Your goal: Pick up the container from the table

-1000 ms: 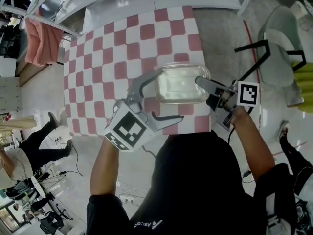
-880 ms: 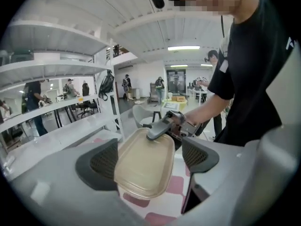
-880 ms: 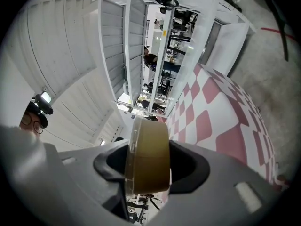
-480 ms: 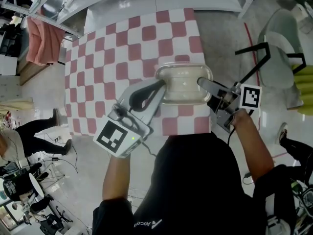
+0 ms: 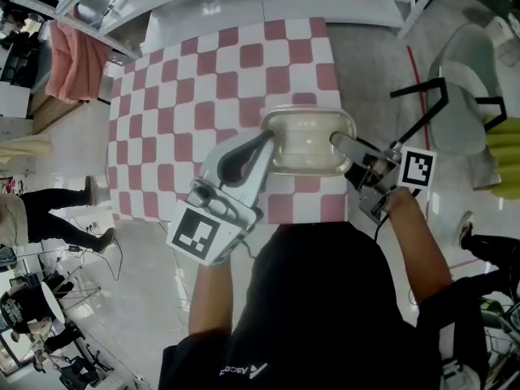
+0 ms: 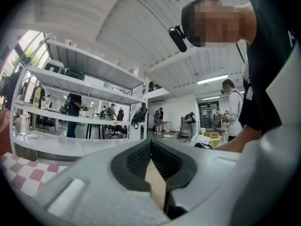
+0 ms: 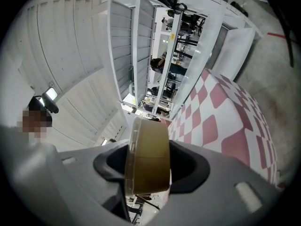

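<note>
A clear plastic container [image 5: 307, 140] with a rounded rim hangs level over the near edge of the pink-and-white checked table [image 5: 211, 80], held from both ends. My left gripper [image 5: 270, 139] is shut on its left rim; in the left gripper view only a thin tan sliver of the container [image 6: 156, 187] shows between the closed pads. My right gripper [image 5: 335, 140] is shut on the right end. In the right gripper view the container [image 7: 148, 157] fills the gap between the pads, seen end on.
A grey chair [image 5: 463, 88] with a black frame stands on the floor to the right. A pink cloth [image 5: 73, 63] and shelving are at the upper left. People stand at the left edge [image 5: 57, 210]. The checked table [image 7: 225, 117] runs away to the right.
The left gripper's jaws, open round the container's left end a second ago, have shut on its rim, and the gripper has rolled. The container sits slightly higher in the picture. The right gripper kept still.
</note>
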Demonstrator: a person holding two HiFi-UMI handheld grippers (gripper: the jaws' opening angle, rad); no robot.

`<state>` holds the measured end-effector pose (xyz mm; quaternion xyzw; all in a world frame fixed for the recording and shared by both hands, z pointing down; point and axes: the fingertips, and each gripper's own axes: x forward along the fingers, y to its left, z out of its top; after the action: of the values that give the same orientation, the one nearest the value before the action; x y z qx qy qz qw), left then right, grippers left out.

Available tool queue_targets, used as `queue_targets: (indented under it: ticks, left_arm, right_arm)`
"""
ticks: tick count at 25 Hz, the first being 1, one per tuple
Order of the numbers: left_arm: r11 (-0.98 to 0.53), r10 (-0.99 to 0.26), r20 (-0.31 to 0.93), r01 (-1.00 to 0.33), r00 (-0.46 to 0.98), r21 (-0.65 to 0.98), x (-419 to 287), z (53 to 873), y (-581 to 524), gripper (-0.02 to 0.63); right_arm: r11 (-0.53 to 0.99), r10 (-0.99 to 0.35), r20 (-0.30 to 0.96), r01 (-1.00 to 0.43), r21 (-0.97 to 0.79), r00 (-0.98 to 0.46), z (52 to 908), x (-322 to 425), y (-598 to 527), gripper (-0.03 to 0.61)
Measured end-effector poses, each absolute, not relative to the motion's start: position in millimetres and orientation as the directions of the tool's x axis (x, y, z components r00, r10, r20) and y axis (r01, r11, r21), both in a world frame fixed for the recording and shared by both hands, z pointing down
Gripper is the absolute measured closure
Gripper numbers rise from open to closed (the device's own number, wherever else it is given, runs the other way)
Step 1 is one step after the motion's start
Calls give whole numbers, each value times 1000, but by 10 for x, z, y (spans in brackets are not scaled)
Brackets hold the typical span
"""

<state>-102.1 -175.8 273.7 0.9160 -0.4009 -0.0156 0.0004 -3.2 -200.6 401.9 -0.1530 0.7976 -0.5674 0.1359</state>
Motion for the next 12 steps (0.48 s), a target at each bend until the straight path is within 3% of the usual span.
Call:
queue_targets:
  ticks: [6, 12]
  left_arm:
    - [-656, -753, -91, -754, 651, 28, -1061, 2589, -1695, 602]
    - [-647, -762, -65, -762, 644, 24, -1105, 2619, -1639, 601]
  right_arm:
    - [300, -388, -50, -75, -951, -920, 3981, -31, -1923, 360]
    - [283, -388, -53, -64, -957, -920, 3993, -41, -1871, 360]
